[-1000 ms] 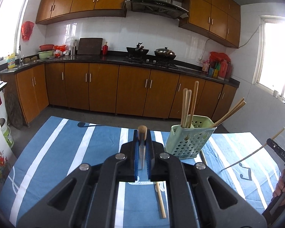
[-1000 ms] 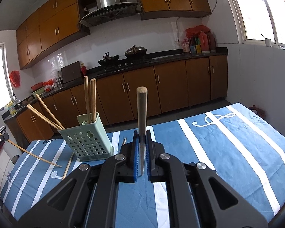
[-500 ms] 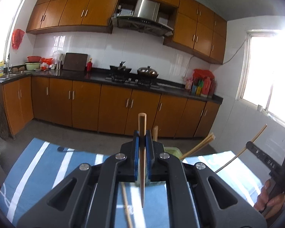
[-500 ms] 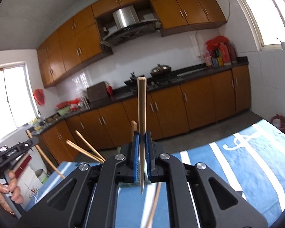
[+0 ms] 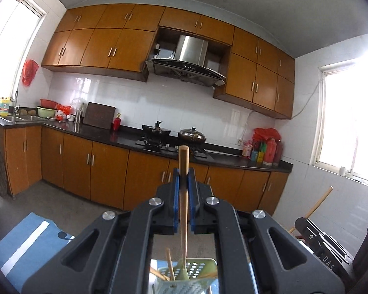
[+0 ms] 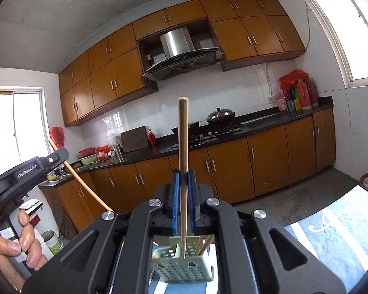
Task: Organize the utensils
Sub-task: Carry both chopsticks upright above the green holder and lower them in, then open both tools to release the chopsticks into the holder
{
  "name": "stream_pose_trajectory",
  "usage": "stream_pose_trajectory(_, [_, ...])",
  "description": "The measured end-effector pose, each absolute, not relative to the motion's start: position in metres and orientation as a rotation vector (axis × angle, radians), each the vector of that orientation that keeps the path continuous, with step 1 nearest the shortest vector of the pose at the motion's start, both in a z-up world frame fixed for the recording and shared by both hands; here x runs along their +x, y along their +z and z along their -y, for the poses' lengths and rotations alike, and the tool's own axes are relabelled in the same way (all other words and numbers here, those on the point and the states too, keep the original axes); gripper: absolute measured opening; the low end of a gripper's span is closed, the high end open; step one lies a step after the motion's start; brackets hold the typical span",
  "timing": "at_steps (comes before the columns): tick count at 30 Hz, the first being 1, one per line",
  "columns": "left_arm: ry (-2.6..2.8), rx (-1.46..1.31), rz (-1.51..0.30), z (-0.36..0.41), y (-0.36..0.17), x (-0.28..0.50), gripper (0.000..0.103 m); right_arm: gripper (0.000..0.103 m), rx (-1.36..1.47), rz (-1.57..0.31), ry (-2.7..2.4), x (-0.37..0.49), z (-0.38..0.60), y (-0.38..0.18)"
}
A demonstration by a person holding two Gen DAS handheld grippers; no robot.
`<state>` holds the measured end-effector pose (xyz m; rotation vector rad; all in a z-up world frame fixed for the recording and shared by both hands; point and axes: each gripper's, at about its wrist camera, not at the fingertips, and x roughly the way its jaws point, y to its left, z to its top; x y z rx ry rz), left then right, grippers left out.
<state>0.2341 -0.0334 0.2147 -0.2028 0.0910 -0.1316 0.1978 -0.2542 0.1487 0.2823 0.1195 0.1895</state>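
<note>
My left gripper [image 5: 184, 171] is shut on a wooden chopstick [image 5: 183, 196] held upright, its lower tip at the rim of the pale green perforated utensil holder [image 5: 196, 276] seen below between the gripper arms. My right gripper [image 6: 183, 172] is shut on another wooden chopstick [image 6: 183, 159], also upright, its lower tip inside the same green holder [image 6: 184, 267]. Several chopsticks stand in the holder. The left gripper shows at the left of the right wrist view [image 6: 27, 171]; the right one shows at the right of the left wrist view [image 5: 319, 240].
The blue and white striped tablecloth [image 6: 331, 240] shows low right and in the left wrist view [image 5: 24, 245] low left. Kitchen cabinets [image 5: 98, 161] and a counter with pots lie behind.
Both grippers rose and tilted up over the holder, bringing each chopstick upright with its tip lowered to the holder. The holder now appears beneath the grippers instead of in front.
</note>
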Motion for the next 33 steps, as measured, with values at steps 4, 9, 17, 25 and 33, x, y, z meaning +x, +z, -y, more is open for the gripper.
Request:
stream_pose_trajectory(4, [-0.118,-0.206,-0.123,0.033,0.201,0.252,0.008,0.007,0.295,-0.135,0.182,0.214,0.255,0.139])
stream_pose_trajectory(9, [-0.109,-0.214,-0.187,0.028,0.18,0.272,0.008,0.007,0.284,-0.183,0.184,0.227,0.245,0.124])
stream_pose_trajectory(17, [-0.118,-0.22,-0.255,0.021,0.157,0.287,0.008,0.007,0.281,-0.23,0.184,0.236,0.243,0.111])
stream_pose_trajectory(25, [-0.134,-0.229,-0.29,0.015,0.149,0.288,0.008,0.008,0.278,-0.267,0.193,0.24,0.241,0.108])
stream_pose_trajectory(33, [-0.158,-0.256,-0.279,0.004,0.161,0.267,0.019,0.025,0.255,-0.242,0.168,0.216,0.249,0.116])
